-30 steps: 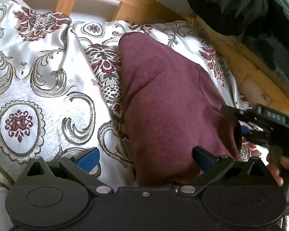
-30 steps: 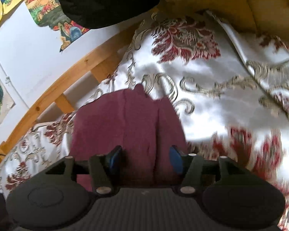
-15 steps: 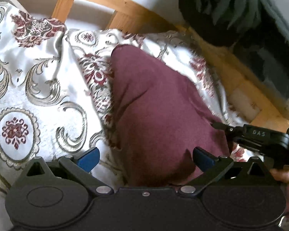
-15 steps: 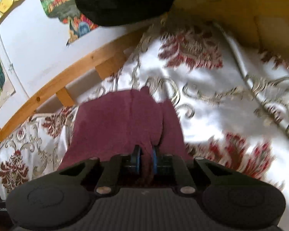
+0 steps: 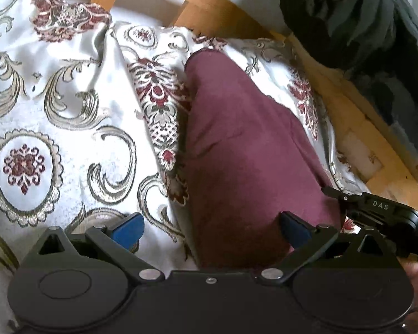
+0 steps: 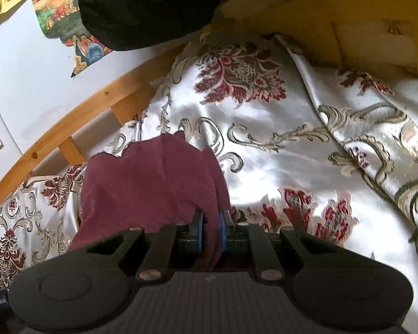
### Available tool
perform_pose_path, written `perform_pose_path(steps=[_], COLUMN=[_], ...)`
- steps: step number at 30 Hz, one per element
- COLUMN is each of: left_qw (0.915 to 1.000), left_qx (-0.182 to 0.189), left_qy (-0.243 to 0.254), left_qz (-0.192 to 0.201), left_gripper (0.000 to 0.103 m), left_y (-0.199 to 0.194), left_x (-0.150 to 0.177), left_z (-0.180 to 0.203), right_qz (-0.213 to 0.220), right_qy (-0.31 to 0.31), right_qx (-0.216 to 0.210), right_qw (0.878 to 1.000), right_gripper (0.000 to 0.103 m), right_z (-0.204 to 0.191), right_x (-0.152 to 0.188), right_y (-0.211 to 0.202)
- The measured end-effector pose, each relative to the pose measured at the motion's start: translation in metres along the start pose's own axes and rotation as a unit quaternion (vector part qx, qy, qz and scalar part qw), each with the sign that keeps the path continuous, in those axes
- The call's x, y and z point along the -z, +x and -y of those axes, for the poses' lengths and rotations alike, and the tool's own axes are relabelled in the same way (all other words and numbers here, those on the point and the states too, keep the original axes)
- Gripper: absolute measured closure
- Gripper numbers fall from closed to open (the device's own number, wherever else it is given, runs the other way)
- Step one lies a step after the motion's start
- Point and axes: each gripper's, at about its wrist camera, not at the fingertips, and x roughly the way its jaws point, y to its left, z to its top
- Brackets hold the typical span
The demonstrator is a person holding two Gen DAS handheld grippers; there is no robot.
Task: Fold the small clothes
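Left wrist view: your biggest surface is the patterned bedspread (image 5: 69, 128), spread flat across the bed so it can serve as the folding surface. On it, from centre out to about 1 o'clock, lies the maroon garment (image 5: 245, 150), stretched long with its near end toward you, probably so you can lift that end and fold it over. At 12 to 2 o'clock the wooden bed frame (image 5: 209, 8) bounds the bedding, with a dark heap of cloth (image 5: 356, 22) on it at 2 o'clock.

Your left gripper (image 5: 209, 229) is spread wide, grasping nothing; the garment's near edge sits between its fingers, close to the right one.

Your right gripper (image 6: 211, 229) is clenched on a pinch of the garment's near edge, at 6 o'clock in its own view.
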Motion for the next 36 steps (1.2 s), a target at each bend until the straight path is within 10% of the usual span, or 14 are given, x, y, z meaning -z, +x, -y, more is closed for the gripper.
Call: perform_pose_path(steps=[15,19,36], left_qw=[0.9999,0.9999,0.9999], left_qx=[-0.008,-0.009,-0.004], left_qy=[-0.005,-0.006,-0.007], left_qz=[-0.011,-0.011,-0.014], left_gripper=[0.000,0.000,0.000], left_y=[0.003,0.003,0.005], left_x=[0.003,0.003,0.003], left_z=[-0.001,-0.001,-0.003], right_qz=[0.022,0.020,0.025], right_qy=[-0.022,-0.032,0.019], right_qx=[-0.008,0.004,0.015], right_qw=[0.999,0.999,0.999], right_gripper=[0.065,0.094,0.096], right_z=[-0.019,-0.023,-0.002], right_x=[-0.025,-0.029,-0.011], right_y=[0.021,0.036,0.034])
